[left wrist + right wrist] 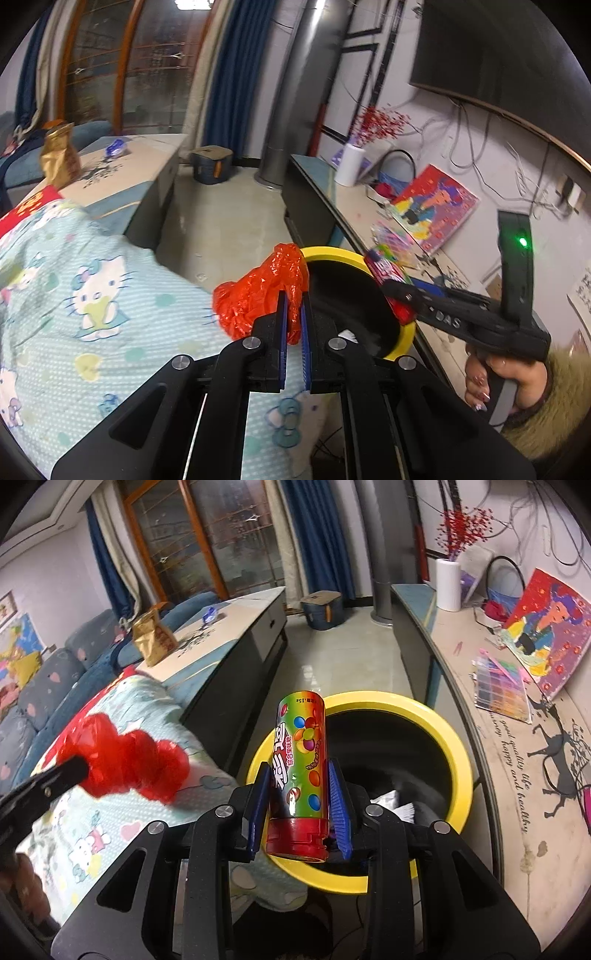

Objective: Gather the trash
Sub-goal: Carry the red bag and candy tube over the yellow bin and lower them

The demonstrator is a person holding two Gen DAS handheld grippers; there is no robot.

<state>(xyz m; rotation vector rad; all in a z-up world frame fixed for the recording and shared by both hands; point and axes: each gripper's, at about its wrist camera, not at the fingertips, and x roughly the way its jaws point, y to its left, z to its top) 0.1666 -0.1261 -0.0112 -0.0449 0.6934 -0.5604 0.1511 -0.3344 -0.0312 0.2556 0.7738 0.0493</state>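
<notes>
living-room floor runs between a low table (236,624) and a long shelf (517,760) along the wall, with a quilt (92,295) in cartoon print spread at the left. just beside the quilt stands a black bin (454,738) with a yellow rim, some white scraps inside. left gripper (294,299) is pinched shut on a crumpled red bag (258,291), held at the bin's near-left rim. right gripper (299,775) is closed around a candy tube (300,760), red cap toward the camera, over the rim of the bin.
</notes>
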